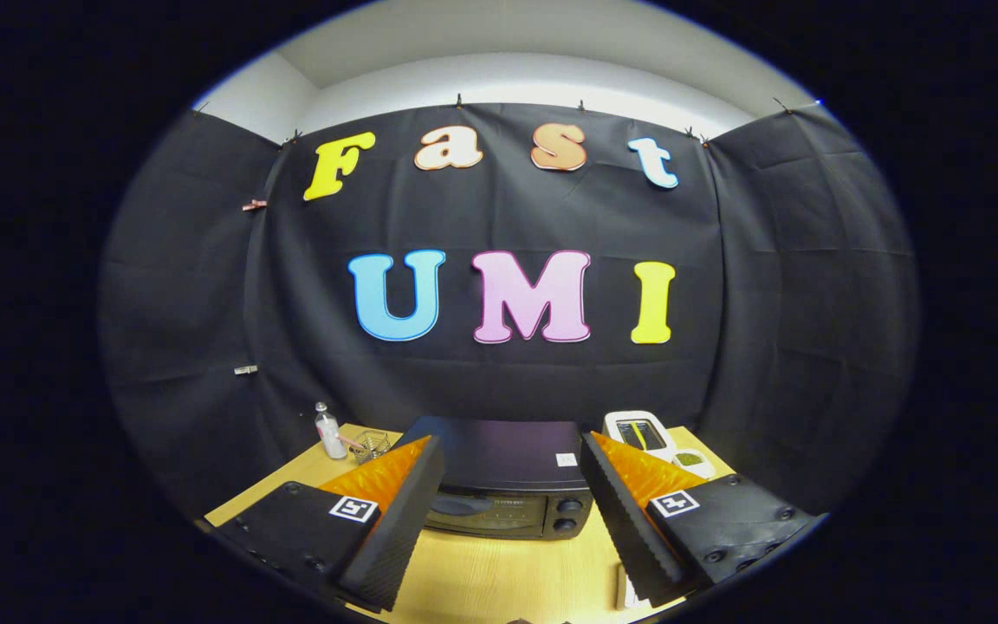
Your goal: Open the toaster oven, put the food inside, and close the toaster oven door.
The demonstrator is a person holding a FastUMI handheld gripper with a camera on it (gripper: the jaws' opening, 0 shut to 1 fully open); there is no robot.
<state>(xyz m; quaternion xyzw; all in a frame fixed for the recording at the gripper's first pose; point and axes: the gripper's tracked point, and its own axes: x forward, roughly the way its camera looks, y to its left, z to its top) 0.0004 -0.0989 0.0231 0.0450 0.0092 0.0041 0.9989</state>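
A black toaster oven (506,485) stands on the wooden table (499,572) just beyond my fingers, its glass door shut and two knobs (567,514) on its right side. My gripper (512,485) is open, raised above the table, with the oven framed in the wide gap between the two black ribbed fingers (395,520). Nothing is held between them. A white object (626,591) lies on the table under the right finger; I cannot tell what it is.
Left of the oven stand a small clear bottle (328,431) and a wire basket (371,445). To the oven's right sit a white device with a screen (638,433) and a small white dish with green contents (691,461). Black cloth walls close the booth behind.
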